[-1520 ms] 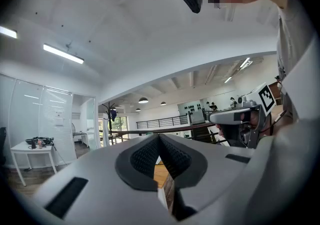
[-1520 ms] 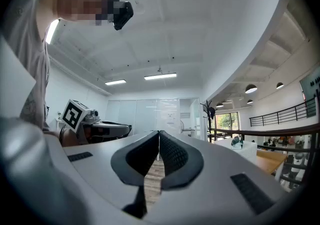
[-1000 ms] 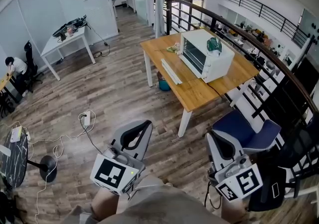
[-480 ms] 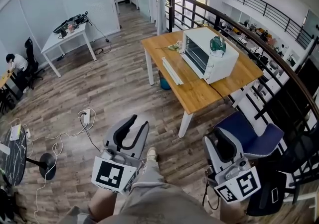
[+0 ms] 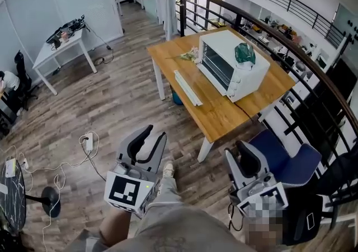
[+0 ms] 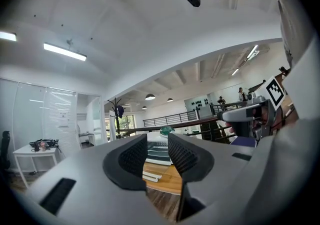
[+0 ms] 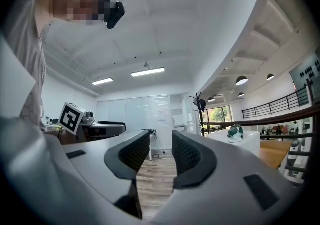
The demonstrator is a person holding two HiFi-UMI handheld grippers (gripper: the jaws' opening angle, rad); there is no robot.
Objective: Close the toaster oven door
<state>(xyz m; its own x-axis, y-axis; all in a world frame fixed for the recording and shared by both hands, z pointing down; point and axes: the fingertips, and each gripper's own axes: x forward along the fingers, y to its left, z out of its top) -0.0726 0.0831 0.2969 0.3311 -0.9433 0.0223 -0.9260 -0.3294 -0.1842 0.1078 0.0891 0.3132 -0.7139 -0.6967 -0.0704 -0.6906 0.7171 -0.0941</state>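
The white toaster oven (image 5: 232,63) stands on a wooden table (image 5: 224,113) with a green object (image 5: 244,53) on top. Its door (image 5: 187,87) hangs open, lying flat toward the table's left edge. My left gripper (image 5: 150,136) and right gripper (image 5: 241,153) are held low in front of me, well short of the table. Both have just been opening, with nothing between the jaws. In the left gripper view, the oven (image 6: 160,153) shows through the gap of the left gripper (image 6: 157,144). In the right gripper view, the oven (image 7: 245,139) lies right of the right gripper (image 7: 161,141).
A blue chair (image 5: 279,153) stands near the table's near corner, beside a dark railing (image 5: 313,77). Cables and a power strip (image 5: 84,144) lie on the wooden floor at left. A white desk (image 5: 59,43) stands far left. A blue bin (image 5: 176,97) sits under the table.
Both grippers' jaws have parted from shut to open. The view has shifted toward the table, so the oven looks nearer, and a shoe now shows between the grippers.
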